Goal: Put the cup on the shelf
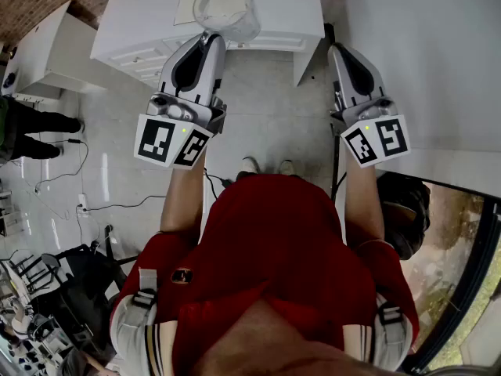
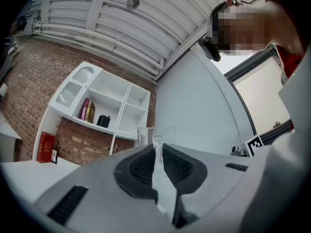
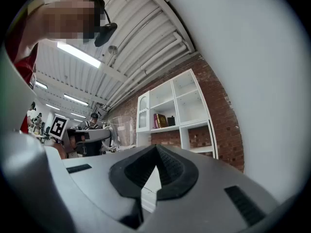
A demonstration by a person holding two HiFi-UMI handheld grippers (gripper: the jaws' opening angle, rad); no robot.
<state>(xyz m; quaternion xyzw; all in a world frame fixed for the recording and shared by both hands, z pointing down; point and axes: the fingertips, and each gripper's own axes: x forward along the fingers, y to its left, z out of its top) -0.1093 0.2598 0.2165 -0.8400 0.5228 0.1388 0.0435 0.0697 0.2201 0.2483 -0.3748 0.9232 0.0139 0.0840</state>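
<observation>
So the cup sits in the jaws of the left gripper, over the near edge of the counter. The right gripper is off to its right, next to the wall panel. The shelf hangs on the brick wall up ahead. Books stand in its middle compartment, with a box just right of them.

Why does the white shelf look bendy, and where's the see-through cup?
Left gripper view: the wide lens bends the white wall shelf; the clear glass cup shows edge-on, a thin pale sliver. Head view: the whole cup stands out plainly.
</observation>
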